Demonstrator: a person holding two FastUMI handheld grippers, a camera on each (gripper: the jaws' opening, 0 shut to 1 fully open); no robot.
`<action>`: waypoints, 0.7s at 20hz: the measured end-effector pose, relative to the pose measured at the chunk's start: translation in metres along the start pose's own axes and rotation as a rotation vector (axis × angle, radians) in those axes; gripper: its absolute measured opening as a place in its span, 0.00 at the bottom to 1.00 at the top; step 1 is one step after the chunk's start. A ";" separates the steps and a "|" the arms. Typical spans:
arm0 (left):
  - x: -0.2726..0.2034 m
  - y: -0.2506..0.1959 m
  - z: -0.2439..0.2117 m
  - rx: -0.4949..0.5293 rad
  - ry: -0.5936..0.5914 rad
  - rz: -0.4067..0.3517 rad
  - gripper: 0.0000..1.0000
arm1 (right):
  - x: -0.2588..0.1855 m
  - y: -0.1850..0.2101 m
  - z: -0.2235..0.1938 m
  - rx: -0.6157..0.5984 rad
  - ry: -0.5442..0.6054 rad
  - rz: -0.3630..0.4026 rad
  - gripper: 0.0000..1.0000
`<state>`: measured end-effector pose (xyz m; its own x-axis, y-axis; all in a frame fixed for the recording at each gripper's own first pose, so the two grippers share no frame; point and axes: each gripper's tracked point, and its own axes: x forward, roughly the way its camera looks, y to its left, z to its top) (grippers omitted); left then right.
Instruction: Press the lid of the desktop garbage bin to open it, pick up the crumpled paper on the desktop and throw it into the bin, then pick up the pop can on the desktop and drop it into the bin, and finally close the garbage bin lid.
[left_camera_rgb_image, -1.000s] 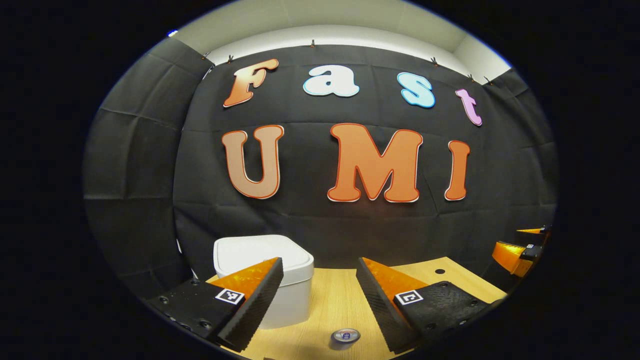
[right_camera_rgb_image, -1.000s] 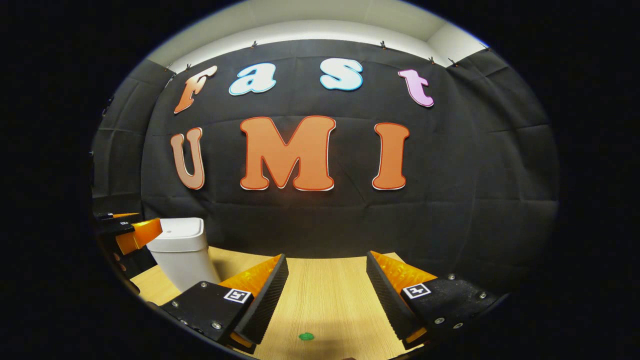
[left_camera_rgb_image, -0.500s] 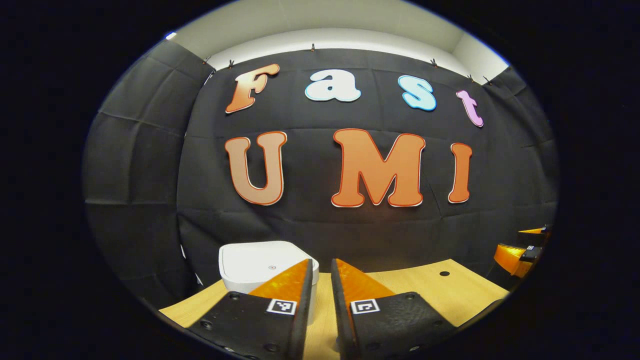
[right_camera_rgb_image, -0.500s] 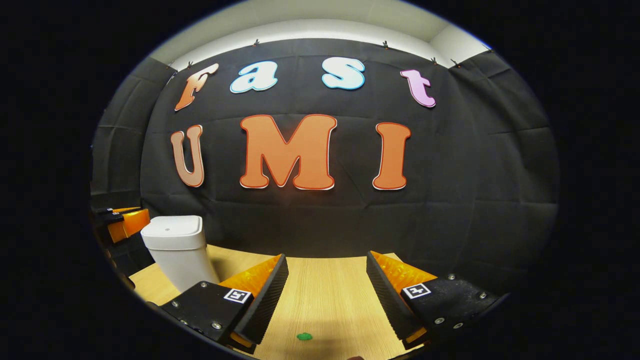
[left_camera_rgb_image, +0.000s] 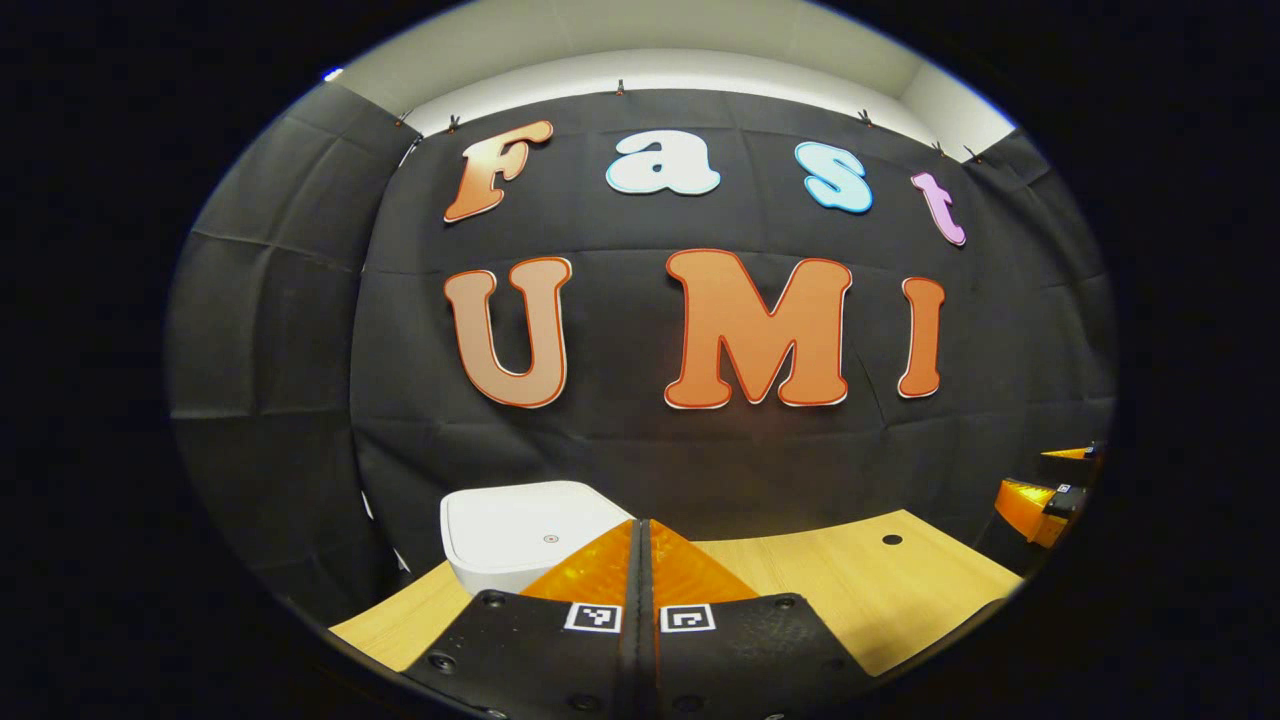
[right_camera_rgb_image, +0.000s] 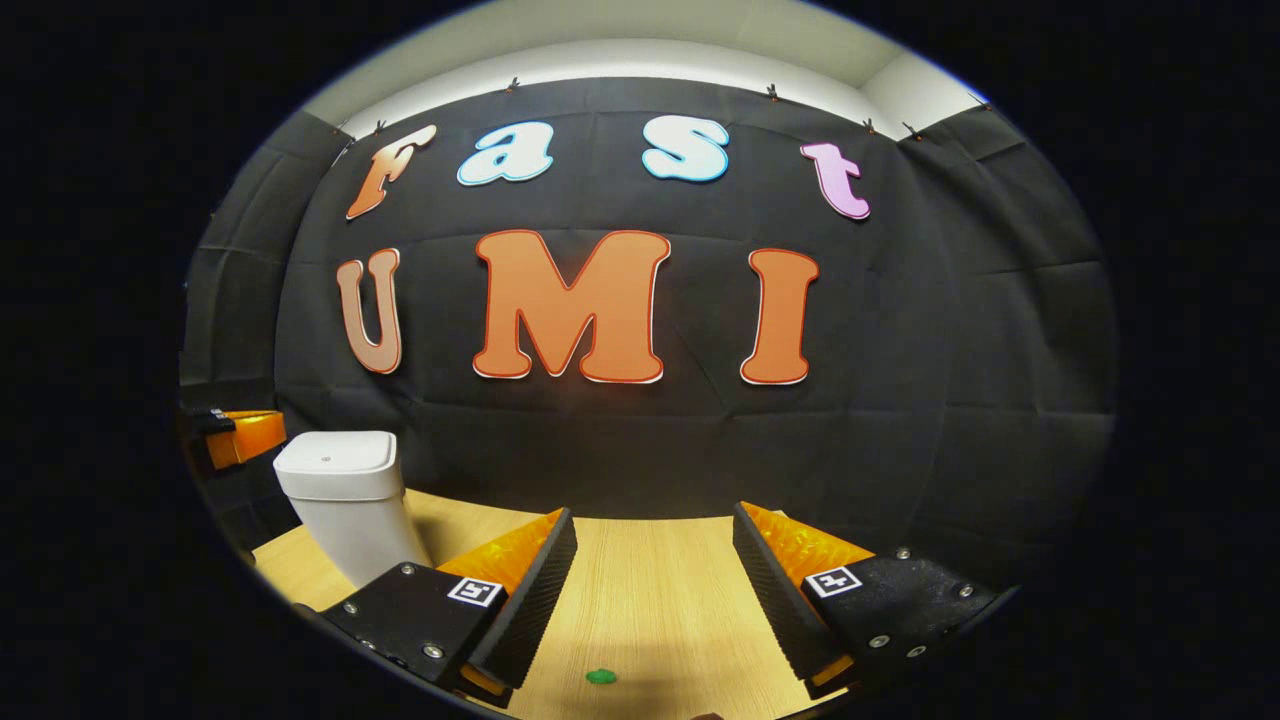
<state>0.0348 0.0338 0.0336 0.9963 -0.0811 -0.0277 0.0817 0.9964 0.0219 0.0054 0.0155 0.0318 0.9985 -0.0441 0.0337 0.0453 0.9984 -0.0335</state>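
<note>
Looking along our left gripper (left_camera_rgb_image: 644, 530), we see its two fingers pressed together with nothing between them — the tips meet in a single seam. Just left of those tips and a little beyond them stands the white garbage bin (left_camera_rgb_image: 530, 535), its lid (left_camera_rgb_image: 535, 522) down flat. The wooden desktop (left_camera_rgb_image: 850, 590) runs off to the right of the jaws, with a small dark hole (left_camera_rgb_image: 892, 540) in it.

In the right gripper view, the bin (right_camera_rgb_image: 345, 495) stands well left of the jaws, lid shut, upright on the desktop (right_camera_rgb_image: 650, 590). Our right gripper (right_camera_rgb_image: 655, 525) has its fingers spread wide and holds nothing — bare wood lies between them, with a small green dot (right_camera_rgb_image: 600, 677) near the bottom of the gap.
</note>
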 end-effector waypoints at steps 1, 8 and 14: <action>0.003 0.002 0.001 -0.009 0.017 -0.006 0.00 | 0.001 0.000 0.000 -0.003 0.001 0.004 0.94; 0.037 0.037 0.005 0.045 0.108 -0.023 0.00 | 0.009 0.005 0.004 -0.010 -0.002 0.010 0.94; 0.074 0.069 0.022 0.017 0.190 -0.046 0.00 | 0.016 0.011 0.003 -0.024 0.011 0.016 0.94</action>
<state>0.1145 0.0964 0.0546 0.9689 -0.1191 -0.2171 0.1293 0.9911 0.0332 0.0220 0.0259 0.0350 0.9994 -0.0283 0.0220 0.0295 0.9979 -0.0582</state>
